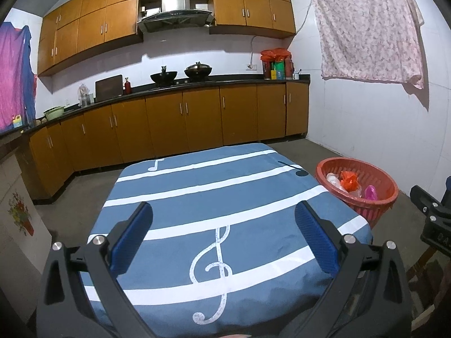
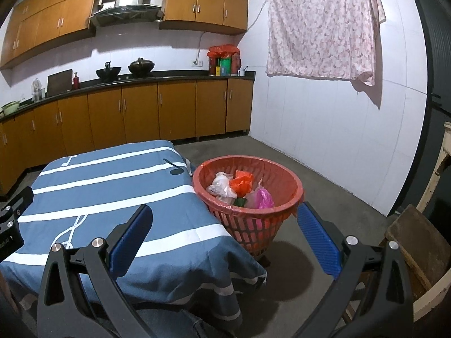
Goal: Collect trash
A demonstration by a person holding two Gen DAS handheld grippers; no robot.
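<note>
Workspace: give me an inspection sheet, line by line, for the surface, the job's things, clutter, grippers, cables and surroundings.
Surface: table covered by a blue cloth with white stripes and music notes; nothing lies on it.
Job's things: red basket on the floor beside the table, lined with a red bag, holding a white bag, an orange bag and a pink bag.
Clutter: nothing seen on the table or on the floor near it.
Grippers: left gripper open over the table, empty; right gripper open, empty.
Cables: one cord runs up the wall from a socket.
Surroundings: kitchen cabinets, two woks on the counter, floral sheet hung on the wall.
</note>
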